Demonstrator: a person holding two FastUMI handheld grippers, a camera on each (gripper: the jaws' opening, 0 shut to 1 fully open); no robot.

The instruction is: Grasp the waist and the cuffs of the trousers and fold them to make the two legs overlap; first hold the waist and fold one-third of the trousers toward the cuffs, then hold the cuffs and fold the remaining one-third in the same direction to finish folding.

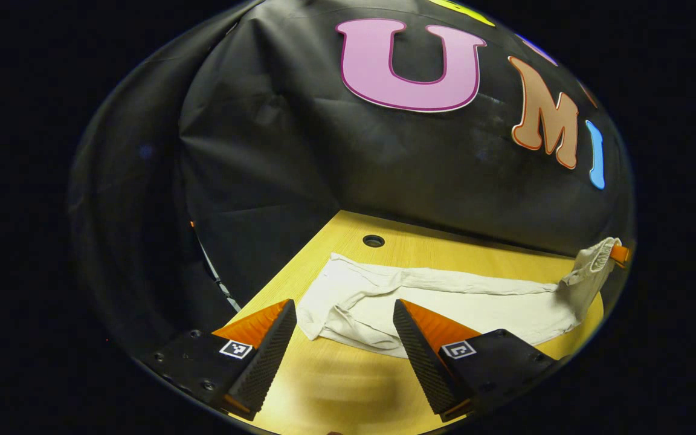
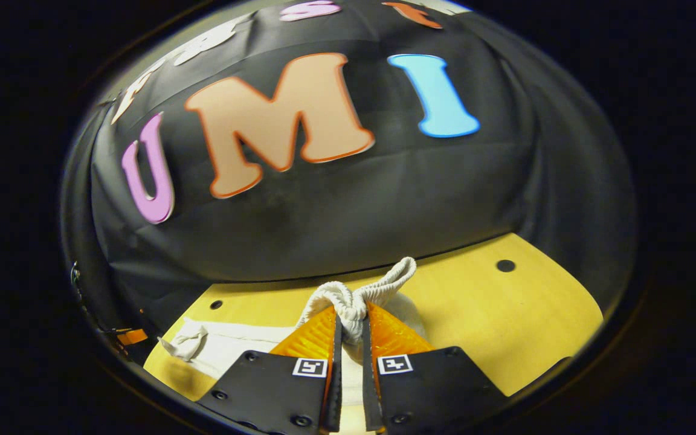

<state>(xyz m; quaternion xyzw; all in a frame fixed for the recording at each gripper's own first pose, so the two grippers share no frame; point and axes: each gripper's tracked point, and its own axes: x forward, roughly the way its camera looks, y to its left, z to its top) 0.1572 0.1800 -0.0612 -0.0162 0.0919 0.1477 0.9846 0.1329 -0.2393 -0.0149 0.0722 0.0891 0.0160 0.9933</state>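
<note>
Between right gripper point(image 2: 350, 323) fingers, trousers point(image 2: 354, 302) waist

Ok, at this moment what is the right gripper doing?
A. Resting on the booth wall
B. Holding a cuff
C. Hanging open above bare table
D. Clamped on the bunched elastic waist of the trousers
D: in the right gripper view the right gripper has both fingers pressed on the ribbed waistband of the trousers, lifted off the table.

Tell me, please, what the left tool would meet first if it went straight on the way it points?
Probably the cuff end of the white trousers on the wooden table, just ahead of the open left tool; depth is uncertain.
</note>
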